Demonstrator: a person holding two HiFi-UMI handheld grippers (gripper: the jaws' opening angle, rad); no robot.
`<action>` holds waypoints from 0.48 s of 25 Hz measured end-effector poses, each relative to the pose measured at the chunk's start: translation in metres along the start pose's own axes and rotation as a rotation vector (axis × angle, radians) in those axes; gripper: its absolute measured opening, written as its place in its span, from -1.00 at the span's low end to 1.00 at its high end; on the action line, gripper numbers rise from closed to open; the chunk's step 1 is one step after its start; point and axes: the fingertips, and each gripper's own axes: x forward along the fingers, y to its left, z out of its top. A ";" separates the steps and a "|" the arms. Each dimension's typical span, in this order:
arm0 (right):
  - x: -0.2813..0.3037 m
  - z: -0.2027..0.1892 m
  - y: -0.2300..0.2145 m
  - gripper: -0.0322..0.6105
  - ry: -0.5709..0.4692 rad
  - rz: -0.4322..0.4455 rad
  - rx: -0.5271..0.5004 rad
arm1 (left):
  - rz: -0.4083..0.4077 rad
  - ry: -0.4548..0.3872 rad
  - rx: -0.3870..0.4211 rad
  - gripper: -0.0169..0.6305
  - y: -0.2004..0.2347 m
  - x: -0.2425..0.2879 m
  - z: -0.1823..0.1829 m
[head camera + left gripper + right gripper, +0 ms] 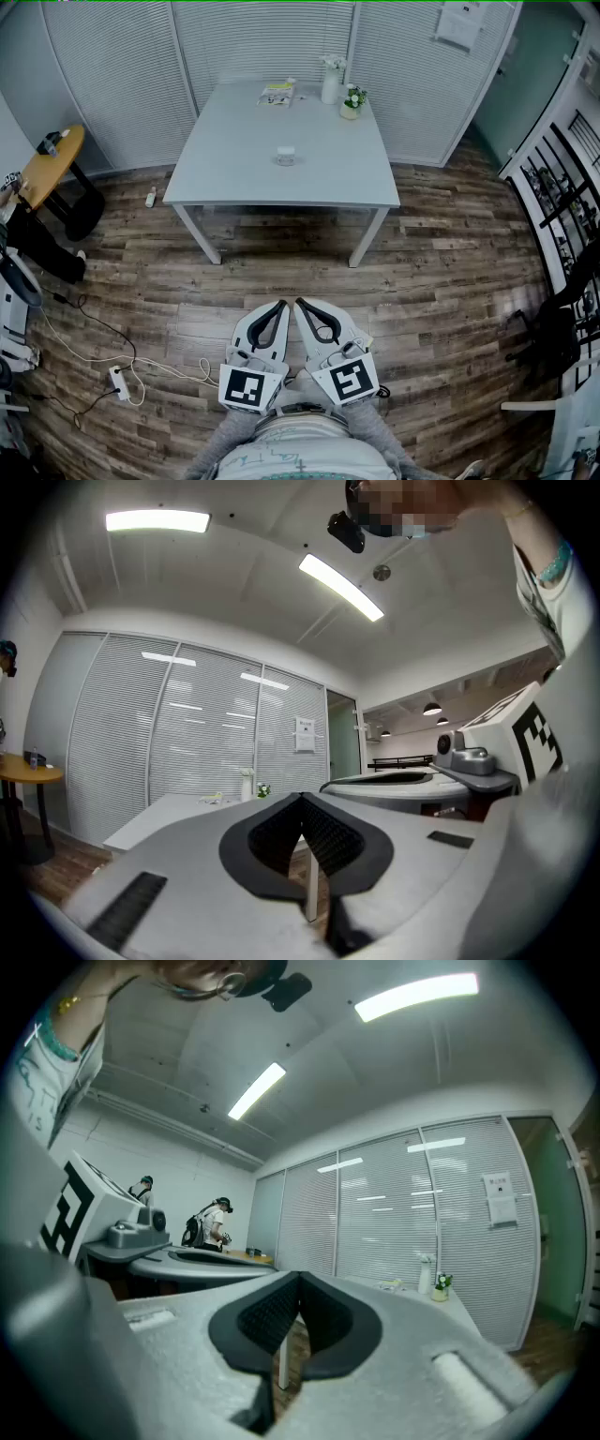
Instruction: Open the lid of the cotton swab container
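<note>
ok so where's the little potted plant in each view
Head view: the potted plant is top centre, near the far right corner of the white table.
Left gripper view: the plant is tiny, left of centre, on the table's far end.
Right gripper view: the plant sits right of centre.
Shared landmark: the tall white vessel, just left of it in all three.

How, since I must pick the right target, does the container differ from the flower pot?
The container sits alone mid-table; the flower pot stands at the far edge beside a white bottle. The container is low and bare-topped; the flower pot holds greenery. Both are small, on the table.
</note>
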 end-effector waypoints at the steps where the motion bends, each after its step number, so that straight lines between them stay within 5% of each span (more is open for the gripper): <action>1: -0.001 0.000 -0.003 -0.89 -0.011 -0.002 0.002 | 0.003 0.000 -0.006 -0.95 -0.001 0.001 -0.001; 12: 0.034 -0.013 -0.027 -0.89 -0.004 -0.027 -0.007 | 0.003 -0.008 -0.053 -0.95 0.029 0.032 -0.004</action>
